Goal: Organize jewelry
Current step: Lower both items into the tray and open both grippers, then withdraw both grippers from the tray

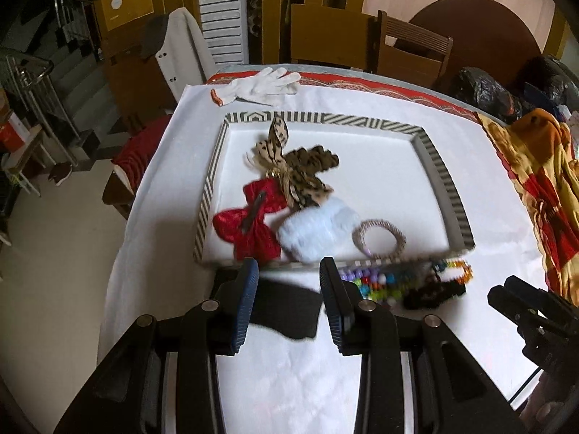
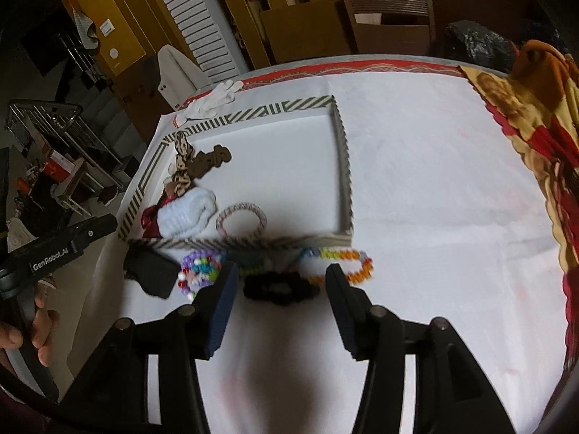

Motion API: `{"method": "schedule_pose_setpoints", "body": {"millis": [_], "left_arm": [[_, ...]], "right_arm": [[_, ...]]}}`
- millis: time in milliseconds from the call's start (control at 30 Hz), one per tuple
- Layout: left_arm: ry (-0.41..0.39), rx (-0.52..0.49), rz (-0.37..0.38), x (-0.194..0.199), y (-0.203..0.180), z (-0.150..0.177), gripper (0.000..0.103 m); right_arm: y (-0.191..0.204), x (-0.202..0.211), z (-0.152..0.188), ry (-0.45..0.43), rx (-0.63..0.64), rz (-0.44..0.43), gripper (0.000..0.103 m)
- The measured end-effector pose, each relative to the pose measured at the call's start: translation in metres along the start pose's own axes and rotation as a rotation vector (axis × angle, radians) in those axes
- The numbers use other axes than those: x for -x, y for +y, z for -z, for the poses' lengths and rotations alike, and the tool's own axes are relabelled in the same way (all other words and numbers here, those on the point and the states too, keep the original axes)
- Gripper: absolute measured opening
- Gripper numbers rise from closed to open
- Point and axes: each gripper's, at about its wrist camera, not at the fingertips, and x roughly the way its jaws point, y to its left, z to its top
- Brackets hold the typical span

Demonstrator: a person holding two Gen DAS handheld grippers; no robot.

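Between the open right claw (image 2: 282,289), black scrunchie (image 2: 280,289) lengthwise left-right.

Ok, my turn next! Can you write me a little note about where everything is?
Left gripper: open, holding nothing, above the black cloth.
Right gripper: open, holding nothing, lined up with the black scrunchie.
In the tray already: leopard bow, red bow, fluffy white scrunchie, pink bracelet.
Left on the table in front of the tray: black cloth, black scrunchie, colourful bead bracelets.
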Motion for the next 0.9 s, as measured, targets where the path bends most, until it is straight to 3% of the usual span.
{"method": "schedule_pose_setpoints", "body": {"millis": [300,900], "left_arm": [[-0.006,0.017,-0.003,0.021,-0.001,0.029,0.032],[-0.029,0.007,-0.022,0.039,-0.012,0.061,0.032]], "right_arm": [[0.005,0.022,0.029,-0.006,0.017,0.012,0.058],[0.01,0.041,0.049,-0.021,0.051,0.016,0.064]]}}
